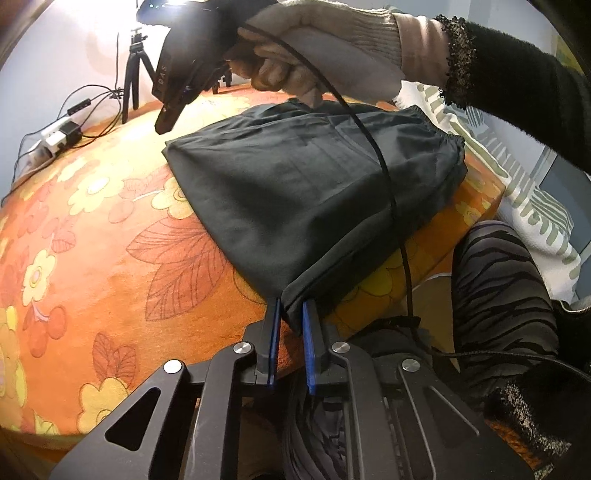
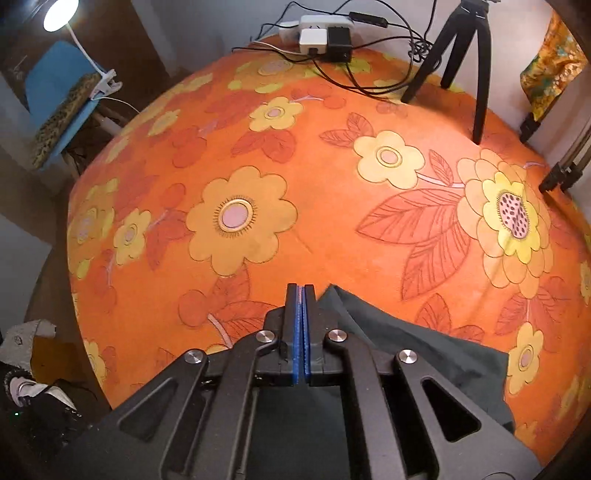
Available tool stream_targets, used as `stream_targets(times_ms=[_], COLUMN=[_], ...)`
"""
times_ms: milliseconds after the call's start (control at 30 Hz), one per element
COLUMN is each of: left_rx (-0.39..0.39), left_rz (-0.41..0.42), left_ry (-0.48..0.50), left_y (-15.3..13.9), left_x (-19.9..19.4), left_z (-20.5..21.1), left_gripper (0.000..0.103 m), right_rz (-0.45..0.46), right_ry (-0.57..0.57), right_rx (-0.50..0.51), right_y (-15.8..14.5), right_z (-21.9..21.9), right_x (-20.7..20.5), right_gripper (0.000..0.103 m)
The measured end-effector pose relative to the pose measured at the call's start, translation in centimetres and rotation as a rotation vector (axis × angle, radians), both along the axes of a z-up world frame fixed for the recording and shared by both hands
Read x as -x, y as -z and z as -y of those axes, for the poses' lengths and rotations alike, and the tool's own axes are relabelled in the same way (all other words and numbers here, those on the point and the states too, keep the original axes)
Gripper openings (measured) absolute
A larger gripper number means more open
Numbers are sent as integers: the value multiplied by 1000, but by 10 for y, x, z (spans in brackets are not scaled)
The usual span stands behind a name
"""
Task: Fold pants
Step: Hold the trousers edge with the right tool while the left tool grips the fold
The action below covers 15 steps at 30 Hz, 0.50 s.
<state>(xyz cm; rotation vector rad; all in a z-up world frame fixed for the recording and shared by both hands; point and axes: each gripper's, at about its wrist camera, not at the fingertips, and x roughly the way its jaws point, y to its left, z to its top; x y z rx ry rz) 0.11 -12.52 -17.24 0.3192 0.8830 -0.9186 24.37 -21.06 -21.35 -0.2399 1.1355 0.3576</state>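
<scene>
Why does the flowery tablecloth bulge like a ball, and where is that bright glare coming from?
The bulge is fisheye distortion in both wrist views: the flat tablecloth curves away at the edges. In the right wrist view a clip-on lamp burns out to white at top left; in the left wrist view another light flares at the top edge, above the dark pants, whose folds are hard to read.

Your right gripper's (image 2: 303, 291) own body hides most of the dark pants (image 2: 417, 343) in the right wrist view. In the left wrist view, the gloved hand (image 1: 317, 48) covers their far edge, and the tripod's (image 1: 135, 74) top is cut off by the frame.
</scene>
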Motion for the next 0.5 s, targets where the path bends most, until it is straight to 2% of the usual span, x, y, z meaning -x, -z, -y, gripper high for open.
stream_targets(times_ms=[33, 67, 100, 267, 500], left_rx=[1, 3, 4, -4, 0], left_rz=[-2, -5, -7, -15, -24], left_ry=[-1, -1, -1, 3, -13], left_y=[0, 0, 0, 2, 1], left_x=[-1, -1, -2, -2, -5], left_z=[0, -1, -1, 1, -2], left_gripper=[10, 10, 10, 10, 15], right_rz=[-22, -41, -44, -74, -105], right_ry=[2, -3, -8, -50, -159], right_rx=[-12, -29, -31, -24, 56], right_y=[1, 2, 2, 12, 32], right_z=[3, 6, 7, 6, -15], right_x=[-1, -2, -2, -5, 8], right_gripper=[11, 24, 32, 32, 32])
